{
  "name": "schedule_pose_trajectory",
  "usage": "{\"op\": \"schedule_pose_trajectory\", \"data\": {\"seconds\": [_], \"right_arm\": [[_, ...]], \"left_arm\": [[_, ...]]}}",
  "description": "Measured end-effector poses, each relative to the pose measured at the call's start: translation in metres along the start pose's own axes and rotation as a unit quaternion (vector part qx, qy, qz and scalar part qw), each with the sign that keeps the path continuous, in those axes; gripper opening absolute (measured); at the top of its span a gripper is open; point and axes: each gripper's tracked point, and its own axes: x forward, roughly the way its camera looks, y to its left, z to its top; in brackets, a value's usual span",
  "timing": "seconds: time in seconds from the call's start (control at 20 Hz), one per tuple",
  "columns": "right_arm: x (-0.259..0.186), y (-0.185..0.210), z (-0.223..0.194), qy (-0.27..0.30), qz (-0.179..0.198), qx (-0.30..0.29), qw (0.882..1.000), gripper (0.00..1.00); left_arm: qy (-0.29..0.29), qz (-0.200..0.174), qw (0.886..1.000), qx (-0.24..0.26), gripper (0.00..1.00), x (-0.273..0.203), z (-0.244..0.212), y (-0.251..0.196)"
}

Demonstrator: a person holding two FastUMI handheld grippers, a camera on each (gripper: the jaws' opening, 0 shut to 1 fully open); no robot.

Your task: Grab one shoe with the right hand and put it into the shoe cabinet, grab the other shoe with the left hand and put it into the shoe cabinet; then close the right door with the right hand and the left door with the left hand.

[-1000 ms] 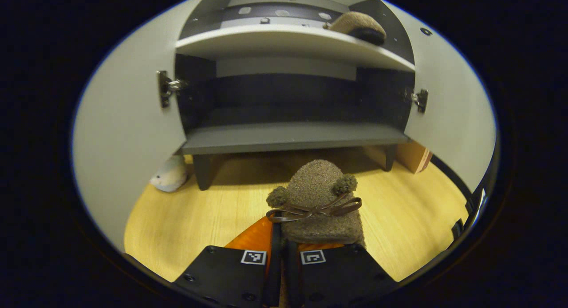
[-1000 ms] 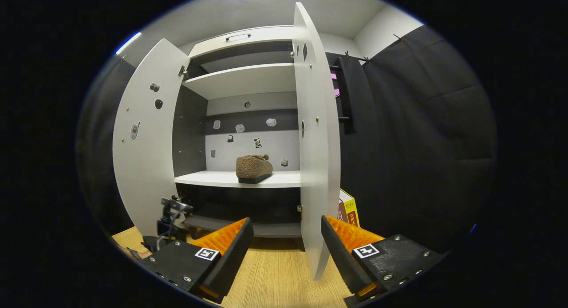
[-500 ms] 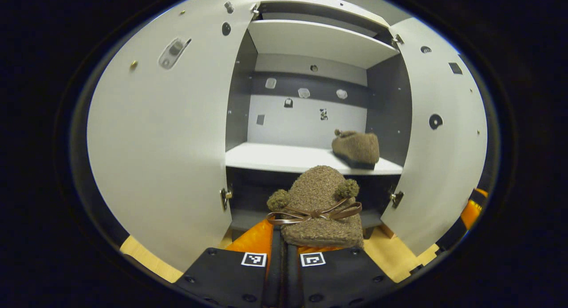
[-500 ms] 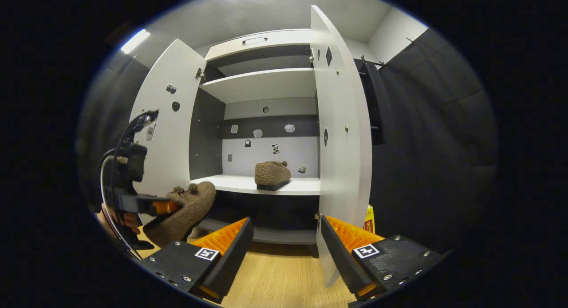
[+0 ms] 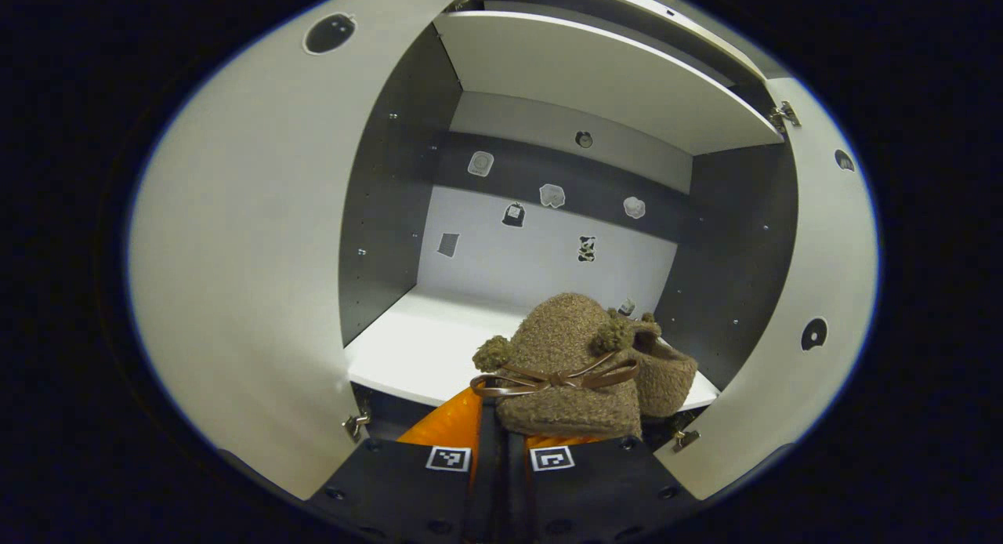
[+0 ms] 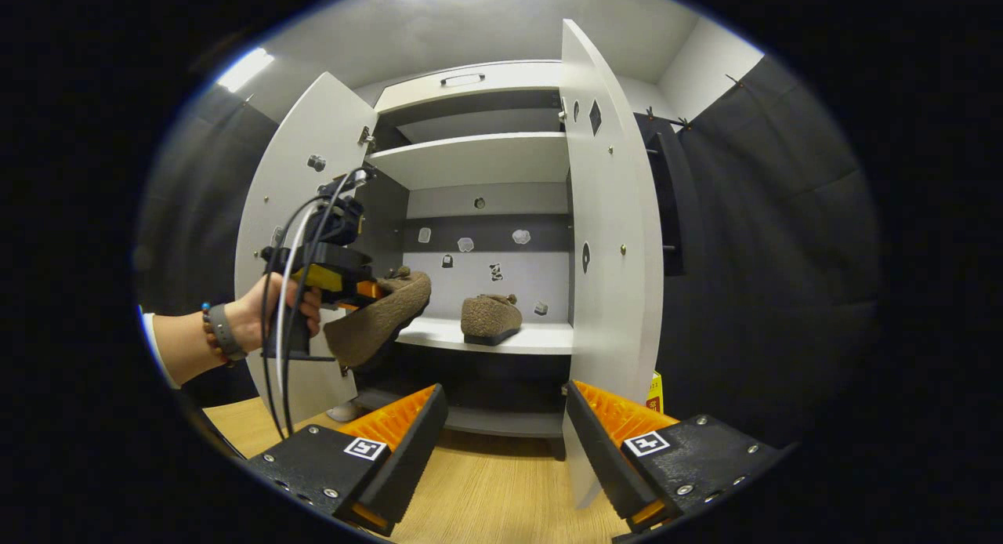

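A fuzzy brown slipper point(image 5: 560, 356) with pompoms and a bow is clamped by its heel in my left gripper point(image 5: 501, 422), just in front of the white middle shelf point(image 5: 407, 356) of the open shoe cabinet. The second slipper point(image 5: 670, 371) rests on that shelf at its right end, partly hidden behind the held one. In the right gripper view a hand holds the left gripper point(image 6: 368, 289) with its slipper point(image 6: 376, 320) beside the left door point(image 6: 294, 215), and the shelved slipper point(image 6: 490, 318) lies farther in. My right gripper point(image 6: 501, 422) is open and holds nothing, low before the right door point(image 6: 611, 254).
Both cabinet doors stand wide open. Another shelf point(image 6: 478, 156) sits above the middle one and a dark bottom shelf point(image 6: 486, 422) below. A yellow box point(image 6: 653, 387) stands behind the right door. The floor point(image 6: 486, 493) is light wood. Cables hang from the left gripper.
My left gripper has risen from floor level with the slipper and moved in toward the middle shelf. The right gripper has stayed open and shifted only slightly.
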Motion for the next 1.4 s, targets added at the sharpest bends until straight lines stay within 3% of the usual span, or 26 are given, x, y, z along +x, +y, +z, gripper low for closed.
{"op": "schedule_pose_trajectory", "data": {"seconds": [0.35,0.6,0.7,0.75,0.9,1.0,1.05,1.1,1.25,1.4], "right_arm": [[-0.012,-0.008,-0.017,0.017,-0.018,0.000,1.000,0.94],[-0.015,0.000,-0.026,0.032,-0.008,0.014,0.999,0.94],[-0.012,-0.003,-0.027,0.033,-0.011,0.007,0.999,0.94],[-0.011,-0.003,-0.028,0.033,-0.011,0.008,0.999,0.94],[-0.008,-0.008,-0.029,0.034,-0.012,0.016,0.999,0.94],[-0.006,-0.013,-0.030,0.034,-0.016,0.018,0.999,0.94],[-0.005,-0.014,-0.031,0.035,-0.017,0.022,0.999,0.94],[-0.006,-0.014,-0.031,0.035,-0.016,0.027,0.999,0.94],[-0.009,-0.014,-0.026,0.034,-0.021,0.022,0.999,0.94],[-0.015,-0.011,-0.028,0.035,-0.018,0.024,0.999,0.94]], "left_arm": [[0.051,0.054,0.997,0.010,0.14,0.106,0.014,0.021],[0.079,0.082,0.993,0.037,0.14,0.139,0.013,0.034],[0.097,0.084,0.991,0.045,0.20,0.143,0.003,0.034],[0.103,0.090,0.990,0.041,0.28,0.144,-0.002,0.037],[0.096,0.085,0.991,0.024,0.34,0.145,-0.001,0.040],[0.096,0.095,0.991,0.019,0.44,0.143,-0.003,0.048],[0.094,0.090,0.991,0.012,0.58,0.143,-0.004,0.047],[0.091,0.084,0.992,0.004,0.60,0.142,-0.003,0.046],[0.072,0.080,0.994,0.002,0.91,0.137,0.002,0.051],[0.059,0.070,0.996,-0.015,0.95,0.127,0.006,0.049]]}}
